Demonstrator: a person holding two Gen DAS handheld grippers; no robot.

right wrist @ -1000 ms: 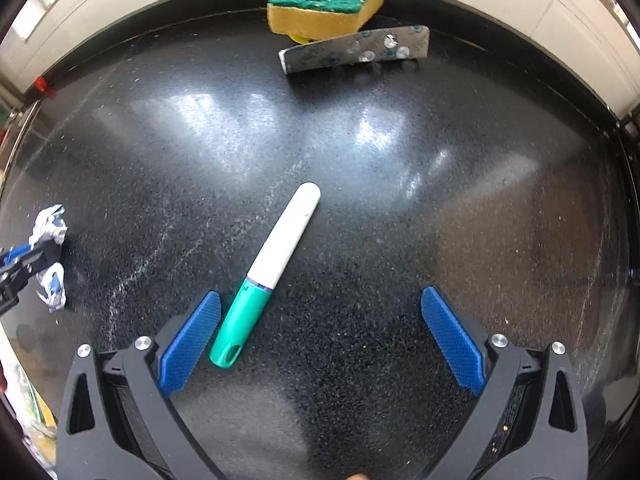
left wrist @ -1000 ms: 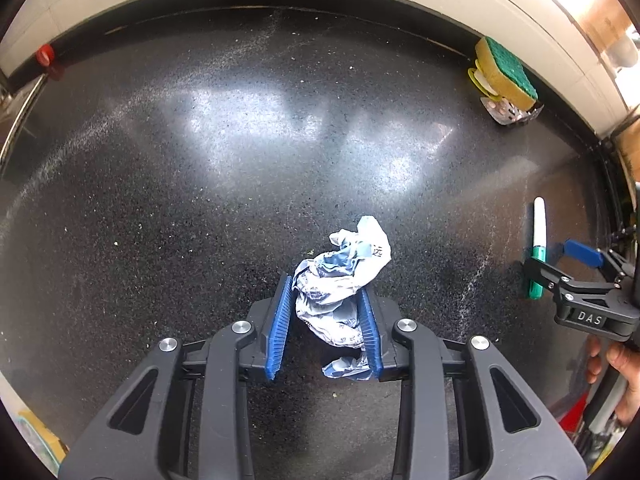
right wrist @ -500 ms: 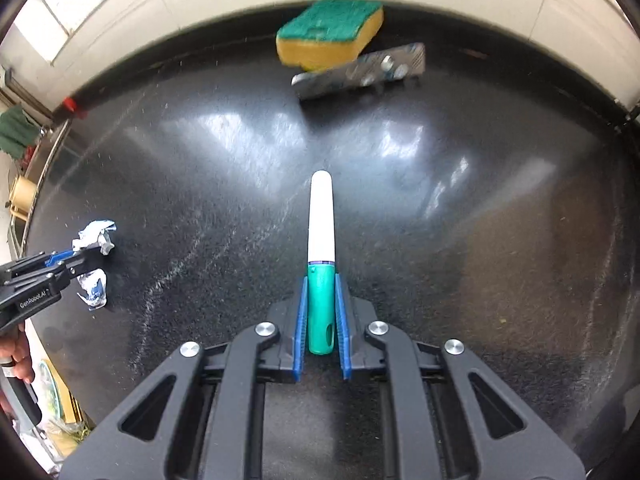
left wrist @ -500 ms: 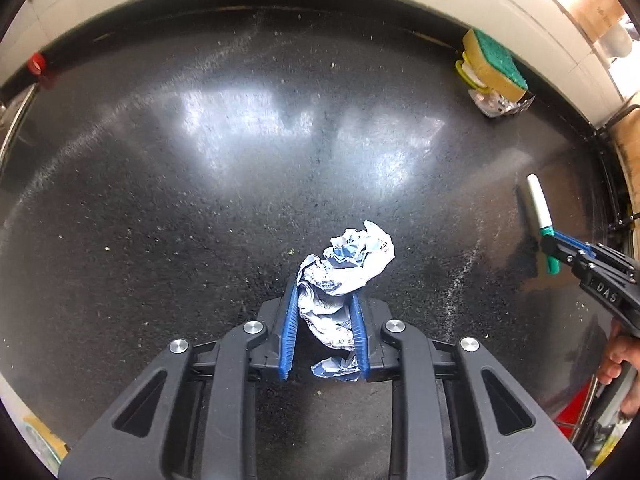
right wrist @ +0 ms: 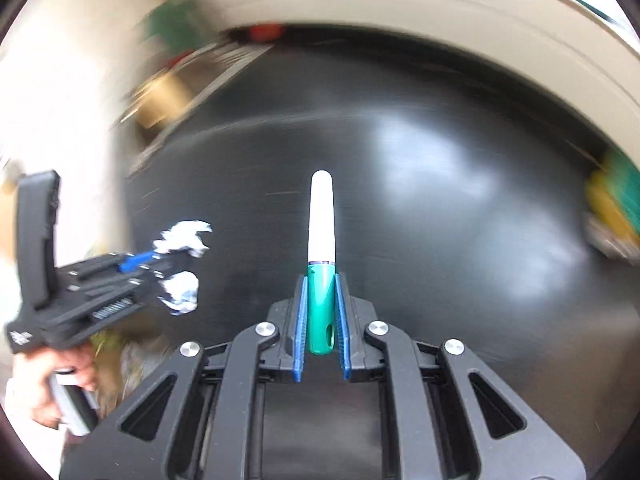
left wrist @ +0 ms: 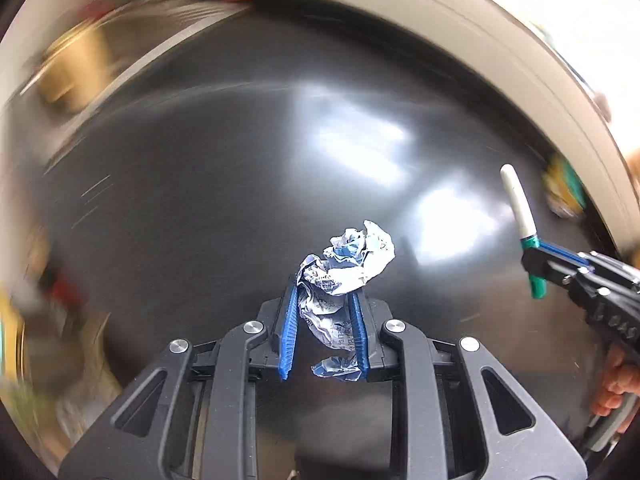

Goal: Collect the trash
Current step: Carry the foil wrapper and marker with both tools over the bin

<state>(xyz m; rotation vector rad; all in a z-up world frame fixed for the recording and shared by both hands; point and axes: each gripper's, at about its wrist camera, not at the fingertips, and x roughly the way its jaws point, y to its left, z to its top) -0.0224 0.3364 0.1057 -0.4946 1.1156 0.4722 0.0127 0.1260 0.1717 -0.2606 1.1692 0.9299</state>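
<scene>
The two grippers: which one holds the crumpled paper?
The left gripper holds the crumpled paper. The right gripper grips a green-and-white marker instead.

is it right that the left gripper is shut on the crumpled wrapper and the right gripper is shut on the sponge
Not quite. The left gripper is shut on the crumpled wrapper, but the right gripper is shut on the green and white marker, as the right wrist view shows. The sponge lies apart by the counter's far edge.

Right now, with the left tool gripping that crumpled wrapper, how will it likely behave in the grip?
The crumpled wrapper probably squashes easily: its folds bulge above and below the left tool. It looks light and thin. Loose ends may flop, yet the creased surface seems unlikely to slip.
</scene>
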